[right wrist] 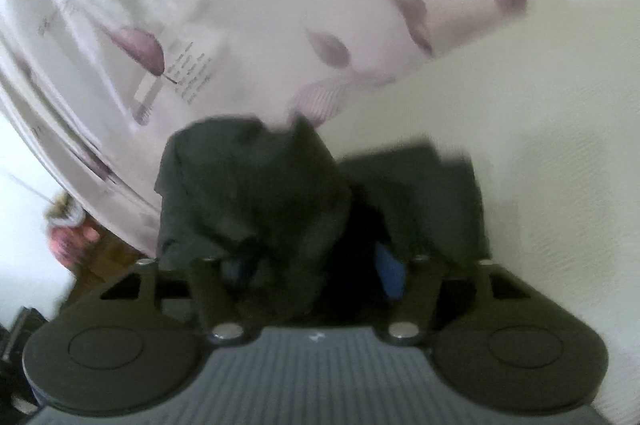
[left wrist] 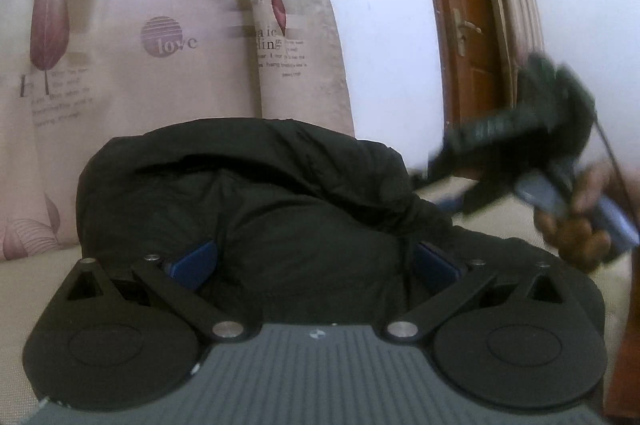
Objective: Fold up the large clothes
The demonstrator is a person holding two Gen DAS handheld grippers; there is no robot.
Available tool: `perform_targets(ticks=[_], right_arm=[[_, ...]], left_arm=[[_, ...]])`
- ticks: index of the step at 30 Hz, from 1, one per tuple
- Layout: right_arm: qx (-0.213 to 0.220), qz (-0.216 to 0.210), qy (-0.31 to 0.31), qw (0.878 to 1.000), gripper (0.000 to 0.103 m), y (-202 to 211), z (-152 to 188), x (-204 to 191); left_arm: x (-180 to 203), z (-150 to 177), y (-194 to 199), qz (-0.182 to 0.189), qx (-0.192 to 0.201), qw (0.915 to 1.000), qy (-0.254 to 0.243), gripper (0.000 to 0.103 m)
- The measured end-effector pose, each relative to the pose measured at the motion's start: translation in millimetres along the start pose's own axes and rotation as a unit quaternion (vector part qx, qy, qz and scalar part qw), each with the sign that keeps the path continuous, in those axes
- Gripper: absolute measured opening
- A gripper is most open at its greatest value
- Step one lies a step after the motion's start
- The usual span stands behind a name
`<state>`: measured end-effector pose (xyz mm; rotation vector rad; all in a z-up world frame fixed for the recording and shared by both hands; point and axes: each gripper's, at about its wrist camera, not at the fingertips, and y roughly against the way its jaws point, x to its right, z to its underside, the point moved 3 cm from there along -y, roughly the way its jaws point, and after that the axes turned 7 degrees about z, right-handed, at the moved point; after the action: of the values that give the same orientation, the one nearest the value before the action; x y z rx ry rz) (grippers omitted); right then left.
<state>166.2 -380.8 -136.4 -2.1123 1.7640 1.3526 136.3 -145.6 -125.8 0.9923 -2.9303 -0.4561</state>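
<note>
A black padded jacket (left wrist: 256, 201) lies bunched on a cream surface (left wrist: 504, 221). My left gripper (left wrist: 314, 265) is pushed into the jacket's near edge. Its blue fingers (left wrist: 192, 265) stand wide apart with the jacket's bulk between them and the fabric hiding their tips. In the blurred right wrist view, my right gripper (right wrist: 312, 265) has its jaws apart over the same jacket (right wrist: 248, 193). Dark cloth drapes over its left finger, and the blue right finger (right wrist: 390, 271) is bare. A person's hand (left wrist: 576, 221) holds that gripper, smeared by motion, at the right of the left wrist view.
A pale curtain (left wrist: 168, 41) printed with purple feathers and the word "love" hangs just behind the jacket. A white wall (left wrist: 384, 25) and a brown door (left wrist: 460, 37) with a handle stand beyond on the right. Something pink (right wrist: 68, 237) sits low on the left.
</note>
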Motion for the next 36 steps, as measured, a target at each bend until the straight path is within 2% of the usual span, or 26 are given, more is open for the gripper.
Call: perform_targets(ticks=[2, 4, 5, 6, 7, 8, 10, 14, 16, 17, 19, 21, 23, 25, 26, 27, 28, 32, 36], right_arm=[[0.014, 0.014, 0.03, 0.999, 0.091, 8, -14, -14], [0.02, 0.028, 0.069, 0.997, 0.091, 10, -29, -29], [0.018, 0.042, 0.085, 0.995, 0.088, 6, -34, -35], [0.012, 0.056, 0.1, 0.993, 0.047, 1, -36, -39], [0.002, 0.072, 0.118, 0.99, 0.022, -6, -35, -43], [-0.01, 0.095, 0.146, 0.985, 0.017, -12, -33, -47], [-0.003, 0.13, 0.208, 0.969, 0.015, -16, -28, -58], [0.02, 0.143, 0.213, 0.966, 0.012, -13, -33, -53], [0.01, 0.157, 0.217, 0.964, 0.012, -30, -29, -41], [-0.007, 0.164, 0.209, 0.964, 0.012, -44, -21, -31], [-0.042, 0.152, 0.187, 0.97, 0.011, -70, 0, -14], [-0.051, 0.146, 0.175, 0.972, 0.011, -66, -4, -8], [-0.038, 0.121, 0.088, 0.988, 0.012, -44, -20, 10], [0.004, 0.085, 0.019, 0.996, 0.02, -1, -29, 23], [0.017, 0.081, 0.007, 0.997, 0.045, 21, -28, 26], [0.015, 0.09, 0.006, 0.996, 0.087, 40, -23, 29], [0.005, 0.097, 0.007, 0.995, 0.101, 55, -15, 31], [-0.048, 0.076, -0.03, 0.995, 0.103, 83, 17, 42], [-0.071, 0.08, -0.035, 0.994, 0.103, 72, 26, 31]], left_arm=[[0, -1, 1, 0.0, 0.001, 1.0, 0.001, 0.103], [1, -1, 1, -0.001, 0.001, 1.0, -0.003, 0.103], [2, -1, 2, -0.004, 0.001, 1.0, -0.005, 0.103], [3, 0, 2, -0.008, 0.0, 1.0, -0.006, 0.103], [5, 0, 3, -0.01, 0.001, 0.9999, -0.007, 0.103], [6, 1, 5, -0.011, 0.001, 0.9999, -0.008, 0.103], [8, 4, 8, -0.016, 0.003, 0.9998, -0.007, 0.103], [8, 5, 10, -0.025, 0.006, 0.9997, 0.0, 0.103], [9, 5, 9, -0.034, 0.001, 0.9994, -0.003, 0.103], [11, 5, 8, -0.038, -0.001, 0.9993, -0.003, 0.103], [11, 4, 6, -0.041, -0.006, 0.9991, -0.003, 0.103], [11, 5, 4, -0.046, -0.013, 0.9989, -0.004, 0.103], [10, 4, 4, -0.05, -0.015, 0.9987, -0.003, 0.103], [8, 4, 4, -0.048, -0.014, 0.9987, 0.001, 0.103], [8, 4, 5, -0.048, -0.013, 0.9987, 0.002, 0.103], [8, 5, 5, -0.048, -0.012, 0.9988, 0.001, 0.103], [8, 5, 5, -0.048, -0.012, 0.9988, 0.002, 0.103], [8, 6, 7, -0.05, -0.008, 0.9987, 0.002, 0.103], [10, 7, 8, -0.054, -0.005, 0.9985, -0.001, 0.103]])
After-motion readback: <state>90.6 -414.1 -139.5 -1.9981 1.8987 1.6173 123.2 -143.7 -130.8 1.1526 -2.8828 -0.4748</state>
